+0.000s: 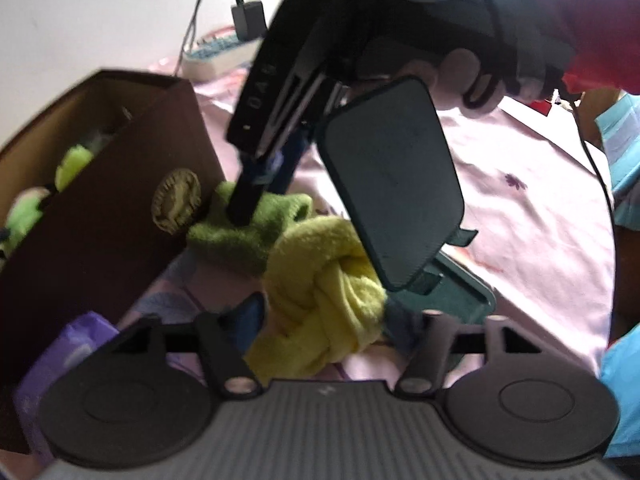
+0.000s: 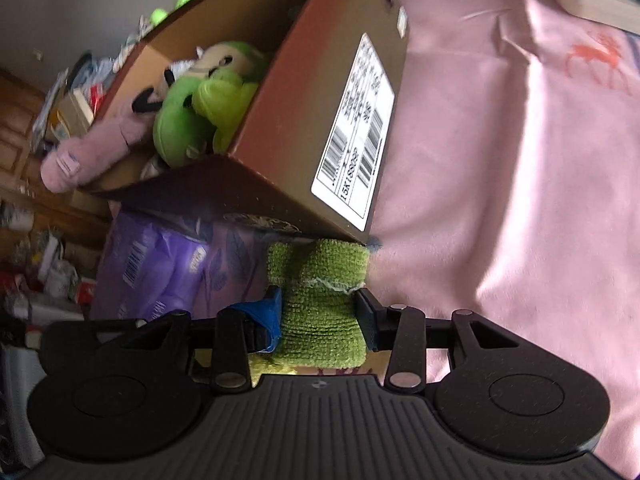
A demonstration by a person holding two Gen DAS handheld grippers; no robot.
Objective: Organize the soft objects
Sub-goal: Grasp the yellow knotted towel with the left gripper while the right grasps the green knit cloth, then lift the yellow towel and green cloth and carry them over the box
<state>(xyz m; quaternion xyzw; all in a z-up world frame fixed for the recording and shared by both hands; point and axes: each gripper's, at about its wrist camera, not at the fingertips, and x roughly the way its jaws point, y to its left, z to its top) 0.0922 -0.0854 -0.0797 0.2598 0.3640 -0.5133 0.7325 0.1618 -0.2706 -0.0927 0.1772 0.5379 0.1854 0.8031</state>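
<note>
— Several plush toys (image 2: 188, 116) sit in the box (image 2: 320, 128) already.
— Right gripper (image 2: 320, 320) clamps the green cloth (image 2: 320, 304) beside it; yellow cloth (image 1: 320, 300) waits on the bed between the left gripper's (image 1: 332, 344) spread fingers.

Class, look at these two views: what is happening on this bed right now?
A person is sorting soft things into a brown cardboard box on a pink bedsheet. The right tongs are shut on a green terry cloth lying beside the box. The left tongs sit around a knotted yellow cloth with the jaws apart. Green plush toys already lie in the box.
</note>
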